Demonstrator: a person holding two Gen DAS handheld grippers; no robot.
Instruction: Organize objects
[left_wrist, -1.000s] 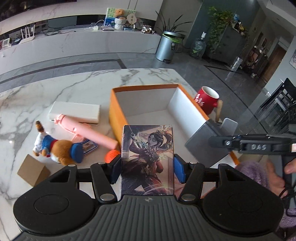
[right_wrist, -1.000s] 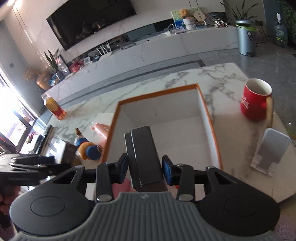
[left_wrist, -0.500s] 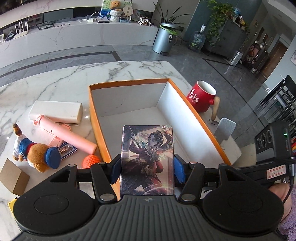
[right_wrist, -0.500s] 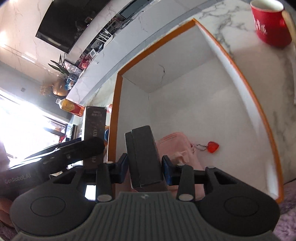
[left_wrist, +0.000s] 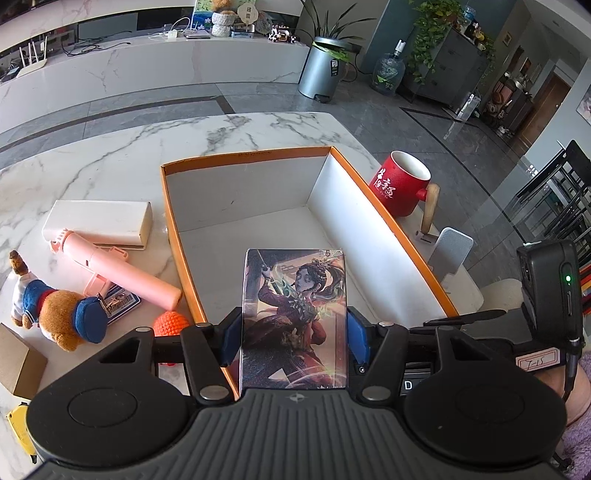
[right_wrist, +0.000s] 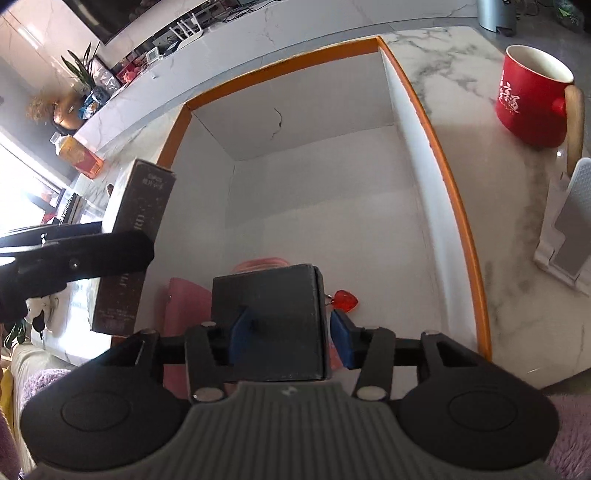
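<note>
An orange-rimmed white box (left_wrist: 243, 157) stands open on the marble table. My left gripper (left_wrist: 294, 332) is shut on a flat pack with a painted figure (left_wrist: 295, 295), held above the box's near left corner. In the right wrist view that pack (right_wrist: 136, 240) shows as a dark upright slab over the orange box's (right_wrist: 280, 68) left wall. My right gripper (right_wrist: 290, 336) is low inside the box with its jaws opening. A dark grey box (right_wrist: 269, 310) lies between them, and the right pad (right_wrist: 340, 341) stands clear of it. Under it lie a pink pouch (right_wrist: 184, 325) and a red heart charm (right_wrist: 345, 300).
Left of the box lie a white case (left_wrist: 99, 221), a pink tube (left_wrist: 122, 269), a plush bear (left_wrist: 51, 314), an orange knitted ball (left_wrist: 170, 322) and a brown carton (left_wrist: 18, 362). A red mug (left_wrist: 400, 184) and a white stand (left_wrist: 448, 251) sit to its right.
My right gripper dropped into the orange box, its jaws widened, and the dark grey box tipped from upright to flat. My left gripper shifted over the box's corner with its pack, then held still.
</note>
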